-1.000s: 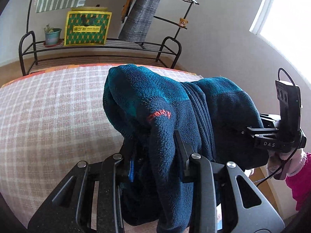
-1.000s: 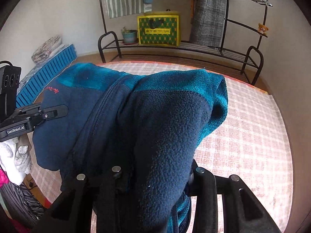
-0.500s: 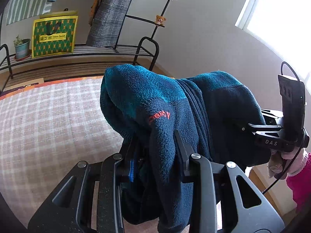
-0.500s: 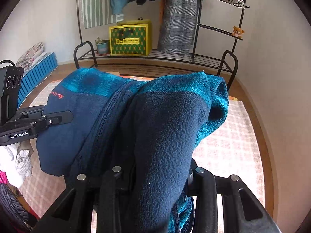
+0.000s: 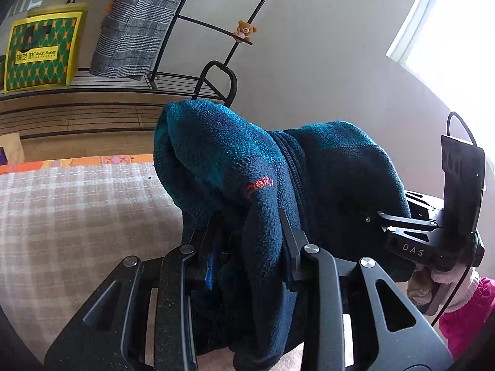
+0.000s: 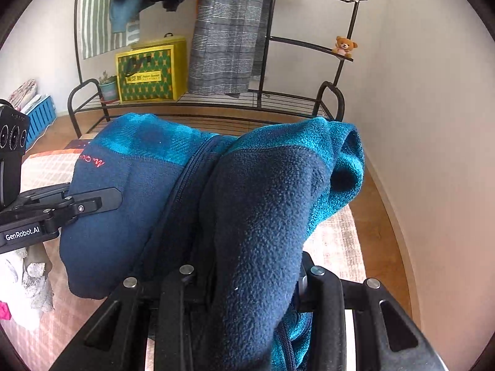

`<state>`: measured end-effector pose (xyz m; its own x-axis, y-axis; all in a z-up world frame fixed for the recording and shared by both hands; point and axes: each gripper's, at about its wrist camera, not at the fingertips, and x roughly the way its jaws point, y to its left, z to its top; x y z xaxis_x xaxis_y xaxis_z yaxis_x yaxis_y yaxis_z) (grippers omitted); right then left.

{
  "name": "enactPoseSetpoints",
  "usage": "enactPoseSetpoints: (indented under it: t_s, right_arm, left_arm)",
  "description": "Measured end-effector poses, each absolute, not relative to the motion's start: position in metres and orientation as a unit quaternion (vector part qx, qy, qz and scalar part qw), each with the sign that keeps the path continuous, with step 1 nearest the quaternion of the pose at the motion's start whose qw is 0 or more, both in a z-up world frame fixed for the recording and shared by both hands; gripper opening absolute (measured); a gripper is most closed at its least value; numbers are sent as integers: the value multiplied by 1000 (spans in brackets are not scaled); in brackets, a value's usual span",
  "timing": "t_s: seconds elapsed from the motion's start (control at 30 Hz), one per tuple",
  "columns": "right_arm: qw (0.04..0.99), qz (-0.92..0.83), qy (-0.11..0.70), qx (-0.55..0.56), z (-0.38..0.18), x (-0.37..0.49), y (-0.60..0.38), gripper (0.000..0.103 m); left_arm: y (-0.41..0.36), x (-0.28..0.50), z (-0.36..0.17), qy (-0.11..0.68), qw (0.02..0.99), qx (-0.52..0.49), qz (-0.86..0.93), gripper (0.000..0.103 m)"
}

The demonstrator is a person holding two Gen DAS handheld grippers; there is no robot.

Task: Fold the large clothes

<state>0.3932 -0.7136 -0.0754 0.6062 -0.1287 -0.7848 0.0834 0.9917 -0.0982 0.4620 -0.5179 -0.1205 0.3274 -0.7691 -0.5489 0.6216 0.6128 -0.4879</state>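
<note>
Checked bedcover (image 5: pixel 77 210) lies below the fleece jacket (image 5: pixel 324 179), each hand-held gripper (image 5: pixel 247 247) (image 6: pixel 247 275) clamped on it.

navy and teal fleece zip jacket (image 6: pixel 266 204), red embroidered logo | pink-and-white checked bed cover (image 5: pixel 77 216), orange border | grey plaid hanging garment (image 6: pixel 225 31) | yellow bag with green-orange star pattern (image 6: pixel 151 74) | black metal clothes rack (image 6: pixel 337 99) | brown teddy bear toy (image 6: pixel 344 45)

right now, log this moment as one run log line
phase: lift | left gripper: shut on fleece jacket | right gripper: shut on fleece jacket | jacket: bunched, held above checked blanket
</note>
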Motion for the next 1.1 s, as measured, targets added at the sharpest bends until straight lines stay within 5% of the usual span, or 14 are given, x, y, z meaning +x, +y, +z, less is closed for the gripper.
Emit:
enactPoseSetpoints:
  t_s: [0.23, 0.37, 0.5, 1.1]
  right_arm:
    - [892, -67, 448, -2, -112, 421, -760, 36]
    - [854, -149, 498, 16, -149, 432, -804, 58]
    - [851, -193, 483, 70, -156, 425, -826, 62]
    - [902, -177, 390, 48, -43, 330, -743, 63]
  left_arm:
    - [-566, 495, -153, 408, 811, -87, -410, 30]
    - [-567, 519, -184, 444, 832, -59, -328, 34]
    - [-556, 529, -192, 448, 832, -67, -319, 42]
    - [-469, 400, -48, 335, 873, -14, -354, 42]
